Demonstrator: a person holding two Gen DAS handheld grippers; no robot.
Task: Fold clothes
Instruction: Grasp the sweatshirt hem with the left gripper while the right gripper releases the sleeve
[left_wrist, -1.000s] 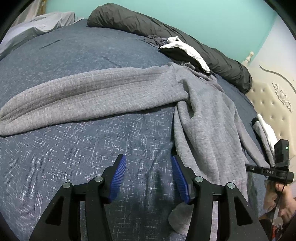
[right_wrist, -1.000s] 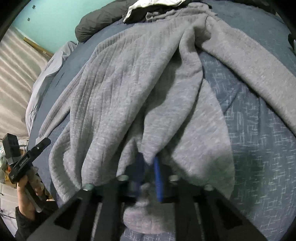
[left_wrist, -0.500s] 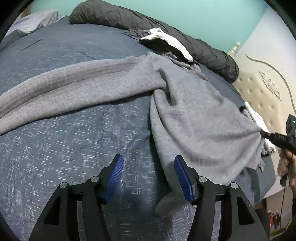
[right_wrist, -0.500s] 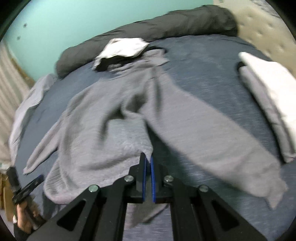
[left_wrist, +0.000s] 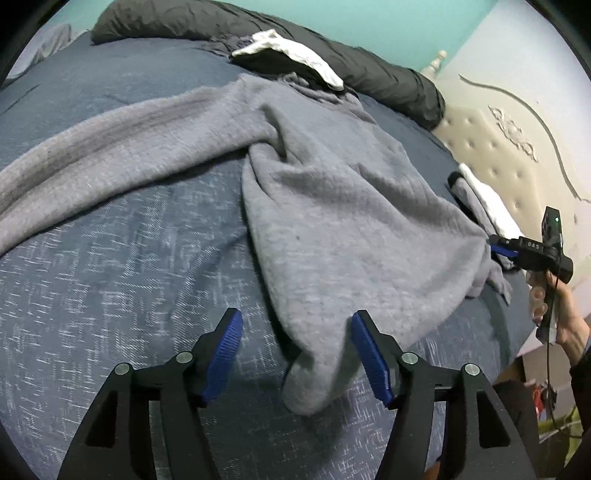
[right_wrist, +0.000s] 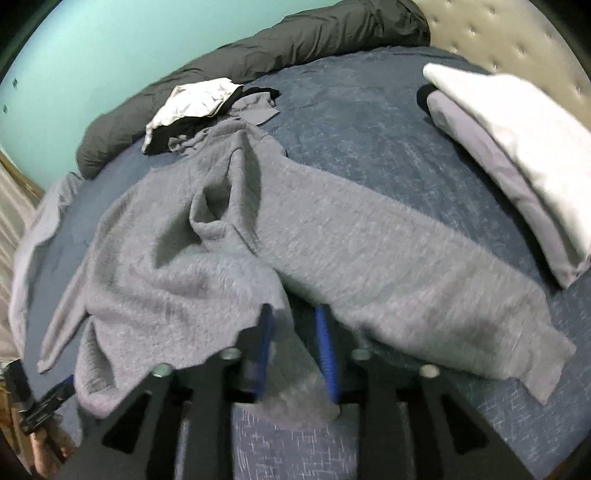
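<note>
While the grey sweatpants (left_wrist: 332, 206) lie spread on the bed (left_wrist: 110, 277), left tongs (left_wrist: 295, 350) gape over a cuff, right tongs (right_wrist: 295, 347) stand apart astride fabric: spreading stage, flattening likely next.

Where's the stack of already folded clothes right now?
The folded stack sits at the upper right of the right wrist view, on the blue bedspread beside the tufted headboard, just beyond the spread grey sweater.
</note>
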